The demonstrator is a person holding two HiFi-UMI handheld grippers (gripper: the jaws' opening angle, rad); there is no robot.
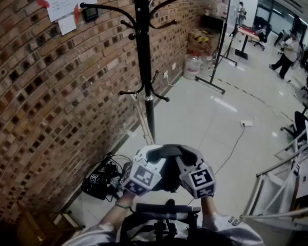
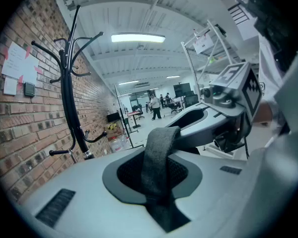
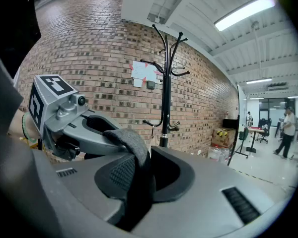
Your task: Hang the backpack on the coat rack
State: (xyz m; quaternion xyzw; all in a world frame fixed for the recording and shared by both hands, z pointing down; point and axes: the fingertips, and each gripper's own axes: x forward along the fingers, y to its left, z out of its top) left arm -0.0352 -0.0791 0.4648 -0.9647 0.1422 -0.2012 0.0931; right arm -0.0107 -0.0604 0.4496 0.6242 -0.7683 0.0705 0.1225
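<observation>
The black coat rack [image 1: 142, 60] stands by the brick wall, ahead of both grippers, its curved hooks bare; it also shows as the coat rack [image 2: 69, 98] and the coat rack [image 3: 165, 98] in the gripper views. A dark grey backpack strap [image 1: 170, 148] arches between my two grippers. My left gripper [image 1: 155, 155] is shut on one end of the strap [image 2: 161, 148], my right gripper [image 1: 187, 155] on the other end of the strap [image 3: 131, 143]. The black backpack [image 1: 161, 222] hangs below them, mostly hidden. Both grippers are well below the upper hooks.
A brick wall [image 1: 51, 101] with pinned papers [image 1: 66, 1] runs along the left. A black bag and cables [image 1: 100, 181] lie at its foot. Water jugs [image 1: 192, 65], a stand [image 1: 218, 50] and people [image 1: 287, 55] are farther back; a metal rack [image 1: 277, 188] is on the right.
</observation>
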